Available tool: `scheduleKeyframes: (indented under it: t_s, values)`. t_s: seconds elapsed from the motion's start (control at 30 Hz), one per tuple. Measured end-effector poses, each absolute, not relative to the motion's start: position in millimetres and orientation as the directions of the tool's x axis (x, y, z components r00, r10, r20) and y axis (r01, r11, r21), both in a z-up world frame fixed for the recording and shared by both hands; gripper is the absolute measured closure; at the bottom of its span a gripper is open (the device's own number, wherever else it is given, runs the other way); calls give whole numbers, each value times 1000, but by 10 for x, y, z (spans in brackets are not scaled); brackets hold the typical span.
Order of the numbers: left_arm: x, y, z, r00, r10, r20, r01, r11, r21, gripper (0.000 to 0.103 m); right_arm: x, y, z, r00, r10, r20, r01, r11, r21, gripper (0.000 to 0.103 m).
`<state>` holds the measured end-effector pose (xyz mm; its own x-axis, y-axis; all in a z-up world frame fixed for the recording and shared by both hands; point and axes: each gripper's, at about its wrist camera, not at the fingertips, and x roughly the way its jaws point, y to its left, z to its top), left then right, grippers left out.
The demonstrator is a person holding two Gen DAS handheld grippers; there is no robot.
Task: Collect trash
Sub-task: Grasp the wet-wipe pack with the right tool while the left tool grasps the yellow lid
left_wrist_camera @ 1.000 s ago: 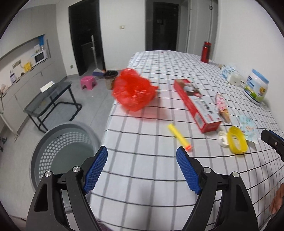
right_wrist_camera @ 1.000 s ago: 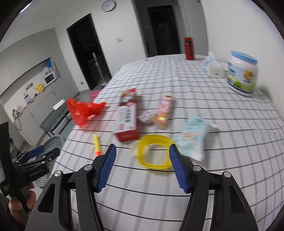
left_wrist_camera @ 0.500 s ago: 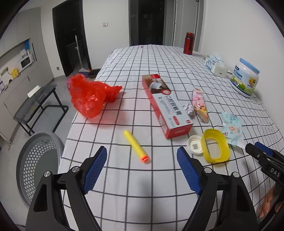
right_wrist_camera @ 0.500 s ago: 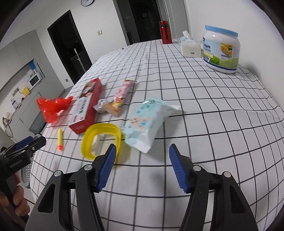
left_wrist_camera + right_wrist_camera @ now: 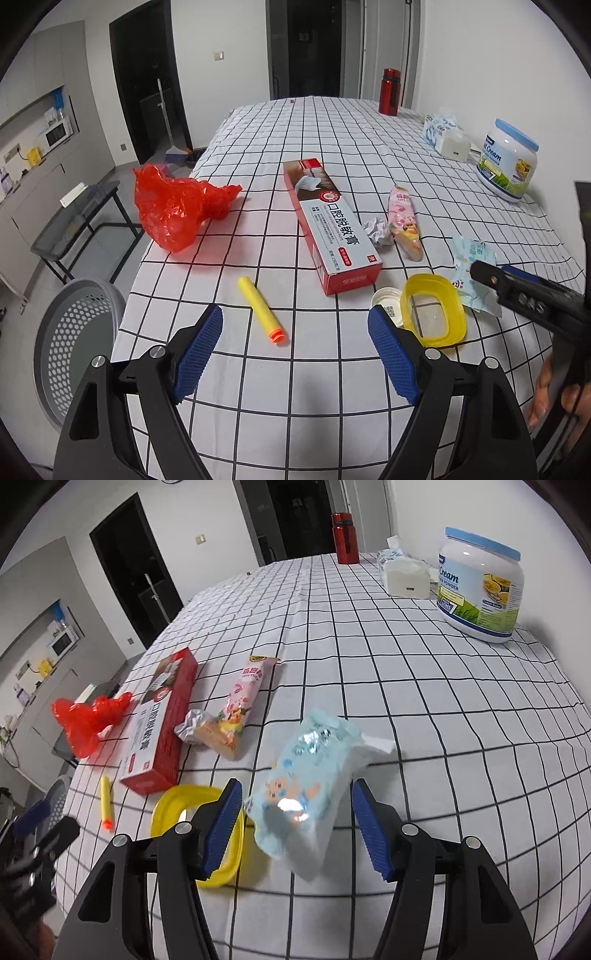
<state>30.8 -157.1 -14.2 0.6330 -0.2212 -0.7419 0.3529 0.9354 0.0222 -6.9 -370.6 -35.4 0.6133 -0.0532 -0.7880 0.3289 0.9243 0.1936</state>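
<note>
Trash lies on a checked tablecloth (image 5: 332, 140): a crumpled red plastic bag (image 5: 177, 206), a yellow foam dart (image 5: 260, 311), a red toothpaste box (image 5: 330, 225), a crumpled paper ball (image 5: 376, 230), a pink snack wrapper (image 5: 404, 221), a white cap (image 5: 386, 300), a yellow plastic lid (image 5: 432, 309) and a light blue wipes pack (image 5: 310, 782). My left gripper (image 5: 295, 354) is open, just short of the dart. My right gripper (image 5: 295, 823) is open, its jaws on either side of the wipes pack's near end.
A grey perforated waste basket (image 5: 74, 347) stands on the floor left of the table. A cream powder jar (image 5: 508, 162), a tissue pack (image 5: 447, 134) and a red bottle (image 5: 389, 90) stand along the far right. A small glass side table (image 5: 74, 218) is beyond the basket.
My left gripper swung right from over the basket to face the table and the dart. My right gripper moved right and forward, from the yellow lid to the wipes pack.
</note>
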Motion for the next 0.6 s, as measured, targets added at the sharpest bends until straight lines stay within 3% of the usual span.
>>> scheduleKeyframes:
  t_s: [0.33,0.6]
  values:
    - [326,-1557,-193,625,-225,-748,356,934,16,24,118,-3720,-535,557,-102,-824,385,911,148,40]
    - [340,-1681,-253,614,-230,-755,373,928,20,23,96,-3712,-537,576,-95,-812,363,920,150,51]
